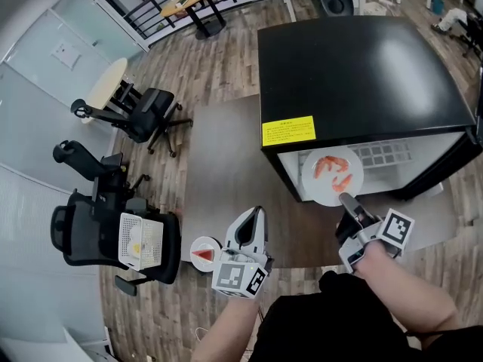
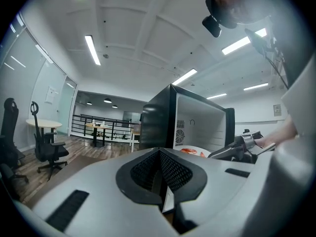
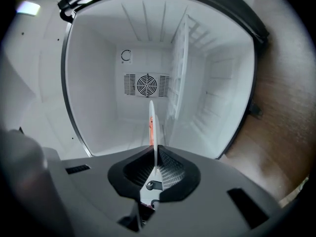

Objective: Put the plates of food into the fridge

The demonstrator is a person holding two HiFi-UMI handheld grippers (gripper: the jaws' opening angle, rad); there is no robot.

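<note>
Open-plan office: black swivel chairs (image 1: 147,115), glass partition walls (image 1: 38,59), round desk (image 1: 104,83), long desk (image 1: 189,0) by black railing (image 2: 81,124), ceiling strip lights (image 2: 92,49), wood-plank floor (image 1: 219,62).

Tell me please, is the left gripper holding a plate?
No, the left gripper is shut on nothing; the right gripper holds the plate.

Black fridge (image 1: 355,66), yellow label (image 1: 287,131), white plate (image 1: 312,188) with orange-red food (image 1: 330,166), grey rug (image 1: 226,164), brown plank floor (image 1: 204,59)

Fridge (image 3: 98,98) cavity lies open ahead; only its wire shelf (image 3: 178,73) divides it.
</note>
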